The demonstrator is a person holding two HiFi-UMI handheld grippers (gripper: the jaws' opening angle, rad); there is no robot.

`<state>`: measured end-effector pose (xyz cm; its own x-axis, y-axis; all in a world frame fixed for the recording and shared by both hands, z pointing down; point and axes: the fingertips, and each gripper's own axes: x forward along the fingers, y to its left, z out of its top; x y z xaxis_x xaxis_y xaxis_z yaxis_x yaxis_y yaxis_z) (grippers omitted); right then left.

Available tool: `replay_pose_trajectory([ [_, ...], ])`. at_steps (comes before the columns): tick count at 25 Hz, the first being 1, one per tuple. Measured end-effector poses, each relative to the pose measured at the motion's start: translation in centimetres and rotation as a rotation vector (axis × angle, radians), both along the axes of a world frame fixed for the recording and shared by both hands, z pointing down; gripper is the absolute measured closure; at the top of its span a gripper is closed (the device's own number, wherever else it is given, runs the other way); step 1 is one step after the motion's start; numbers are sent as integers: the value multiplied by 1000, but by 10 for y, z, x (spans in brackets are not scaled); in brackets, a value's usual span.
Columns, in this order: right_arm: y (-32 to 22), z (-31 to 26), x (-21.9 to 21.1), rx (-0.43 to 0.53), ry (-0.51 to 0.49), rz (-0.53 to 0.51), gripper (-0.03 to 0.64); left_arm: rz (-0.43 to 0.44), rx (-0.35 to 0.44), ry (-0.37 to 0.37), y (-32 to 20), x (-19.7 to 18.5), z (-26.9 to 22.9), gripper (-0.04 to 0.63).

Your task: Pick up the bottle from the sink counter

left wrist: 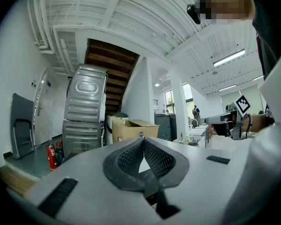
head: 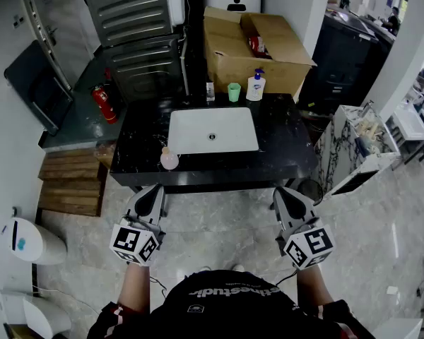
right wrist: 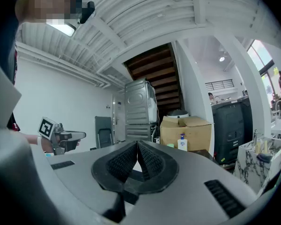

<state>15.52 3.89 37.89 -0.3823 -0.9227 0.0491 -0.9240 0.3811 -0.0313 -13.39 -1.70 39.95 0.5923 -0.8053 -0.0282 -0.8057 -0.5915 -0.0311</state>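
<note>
A black stone counter (head: pixel 283 150) holds a white sink (head: pixel 212 131). A small pink round bottle (head: pixel 169 159) stands at the sink's front left corner. A white pump bottle (head: pixel 255 87) with a blue label stands at the back beside a green cup (head: pixel 234 92), and shows again as the pump bottle (right wrist: pixel 181 143) in the right gripper view. My left gripper (head: pixel 154 189) (left wrist: pixel 143 139) and right gripper (head: pixel 281 193) (right wrist: pixel 137 143) hover side by side in front of the counter's near edge. Both are shut with nothing between the pads and are apart from both bottles.
An open cardboard box (head: pixel 254 44) sits behind the counter. Stacked grey metal machines (head: pixel 134 20) and a red fire extinguisher (head: pixel 104 104) stand at the back left. A wooden pallet (head: pixel 71 182) lies left of the counter, with a marbled white cabinet (head: pixel 357 147) at the right.
</note>
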Motion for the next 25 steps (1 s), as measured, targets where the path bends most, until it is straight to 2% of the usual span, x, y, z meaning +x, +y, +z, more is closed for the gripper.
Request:
replay_pose_trajectory([
  [11, 2, -4, 7, 9, -5, -7, 578, -12, -4, 9, 2, 6, -2, 580],
  [17, 2, -9, 21, 31, -99, -20, 577, -20, 3, -4, 5, 16, -5, 580],
  [25, -3, -2, 39, 13, -76, -49, 577, -55, 7, -26, 3, 33, -1, 580],
])
